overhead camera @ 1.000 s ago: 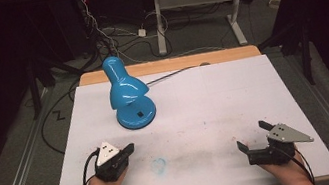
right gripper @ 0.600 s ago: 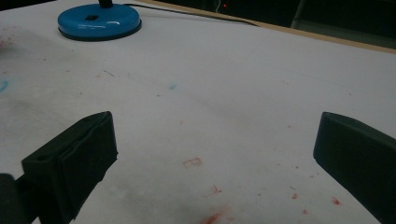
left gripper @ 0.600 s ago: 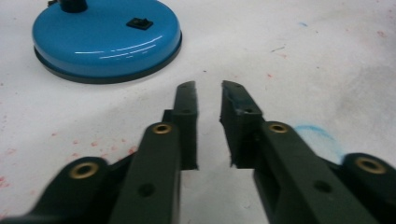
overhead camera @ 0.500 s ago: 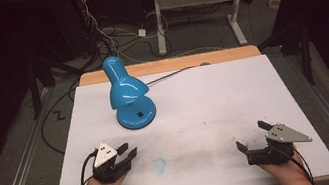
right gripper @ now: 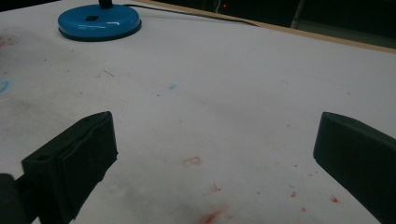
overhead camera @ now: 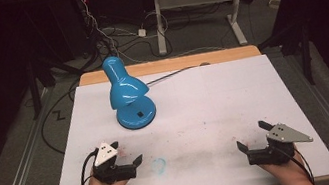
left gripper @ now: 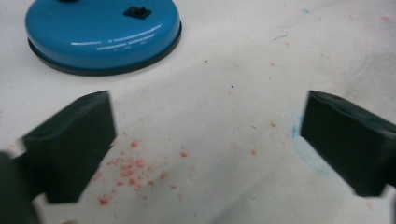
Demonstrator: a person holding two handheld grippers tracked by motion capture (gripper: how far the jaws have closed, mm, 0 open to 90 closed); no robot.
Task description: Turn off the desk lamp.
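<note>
Looking down in the high view, the blue desk lamp [overhead camera: 127, 96] stands on the white-covered surface [overhead camera: 234, 96], at its far left part, well apart from both hands. The left hand-held gripper [overhead camera: 127, 153] rests near the front edge, its jaws having just been opening, with nothing between them; the right hand-held gripper [overhead camera: 252, 135] lies at the front right, released too. No brand or writing can be read on the lamp.

Left gripper view: wide-spread jaws frame red specks [left gripper: 133, 175] and a faint blue ring mark [left gripper: 306, 154]; the lamp's round base [left gripper: 100, 35] sits beyond, bearing a small black switch [left gripper: 137, 12].

Right gripper view: jaws wide apart over bare surface, the base far off.
</note>
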